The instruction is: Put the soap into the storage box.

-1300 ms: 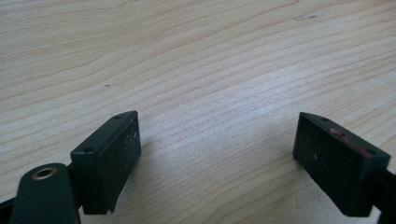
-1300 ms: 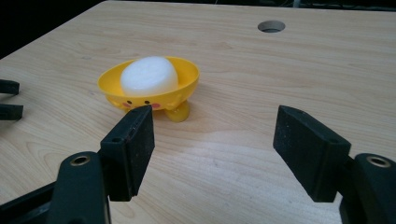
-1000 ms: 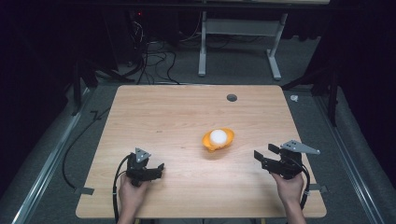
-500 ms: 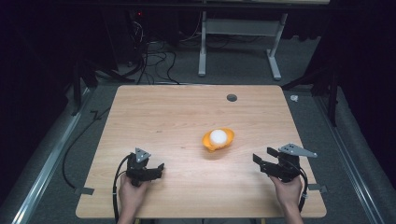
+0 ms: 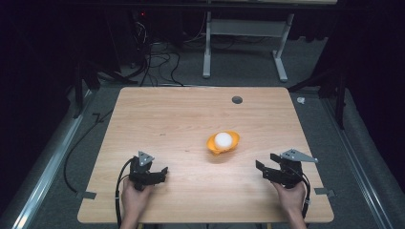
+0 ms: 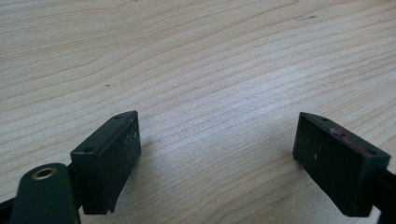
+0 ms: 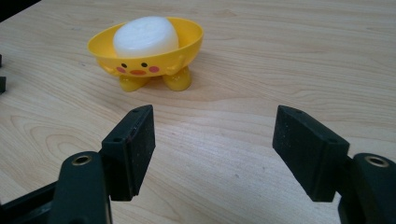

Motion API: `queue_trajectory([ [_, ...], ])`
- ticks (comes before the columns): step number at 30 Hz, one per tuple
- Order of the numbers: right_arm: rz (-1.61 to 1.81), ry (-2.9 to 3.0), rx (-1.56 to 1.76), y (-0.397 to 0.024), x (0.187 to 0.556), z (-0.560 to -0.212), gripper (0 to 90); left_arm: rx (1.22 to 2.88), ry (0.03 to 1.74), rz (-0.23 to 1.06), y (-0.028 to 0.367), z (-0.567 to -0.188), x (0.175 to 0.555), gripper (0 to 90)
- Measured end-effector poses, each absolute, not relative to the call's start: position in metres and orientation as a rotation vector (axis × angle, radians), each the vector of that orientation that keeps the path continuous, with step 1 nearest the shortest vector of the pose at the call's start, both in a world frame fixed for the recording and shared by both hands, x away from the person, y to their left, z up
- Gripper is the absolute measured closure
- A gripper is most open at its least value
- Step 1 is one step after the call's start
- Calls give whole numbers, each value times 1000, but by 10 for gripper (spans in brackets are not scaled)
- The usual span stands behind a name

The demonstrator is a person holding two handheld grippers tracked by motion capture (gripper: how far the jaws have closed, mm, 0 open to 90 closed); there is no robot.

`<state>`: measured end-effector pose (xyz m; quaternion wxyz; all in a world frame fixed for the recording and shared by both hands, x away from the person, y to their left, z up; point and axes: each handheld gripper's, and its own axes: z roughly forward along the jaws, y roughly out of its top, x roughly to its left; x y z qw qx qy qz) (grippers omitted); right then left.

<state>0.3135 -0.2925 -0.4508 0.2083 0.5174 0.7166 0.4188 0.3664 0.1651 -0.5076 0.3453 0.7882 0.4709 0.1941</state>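
Bowl [image 7: 148,51] first: a small yellow duck-faced plastic bowl on stubby feet stands just ahead of my right hand-held gripper [image 7: 214,149], a little to its left, with a white rounded lump [image 7: 145,35] sitting in it. My right hand-held gripper is parted with nothing between the jaws; my left hand-held gripper [image 6: 217,156] is spread wide over bare surface [image 6: 196,60], well apart from the bowl. I judge the bowl light, stiff and smooth, so it may skid or tip on those feet. The rim looks like the best hold, pinched across its wall, keeping it level so the lump stays in.
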Motion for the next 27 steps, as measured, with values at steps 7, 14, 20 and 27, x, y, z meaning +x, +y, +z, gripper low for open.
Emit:
queue_trajectory([
  [7,1160,2003,1438,-289,315,-454,307,2046,1223,505,165,-508,366,155],
  [14,1152,2010,1444,-286,315,-457,307,2047,1222,504,165,-508,366,155],
  [20,1139,2020,1438,-284,316,-461,309,2047,1222,504,165,-508,366,155],
  [27,1123,2028,1442,-280,317,-465,310,2047,1223,503,165,-508,366,155],
])
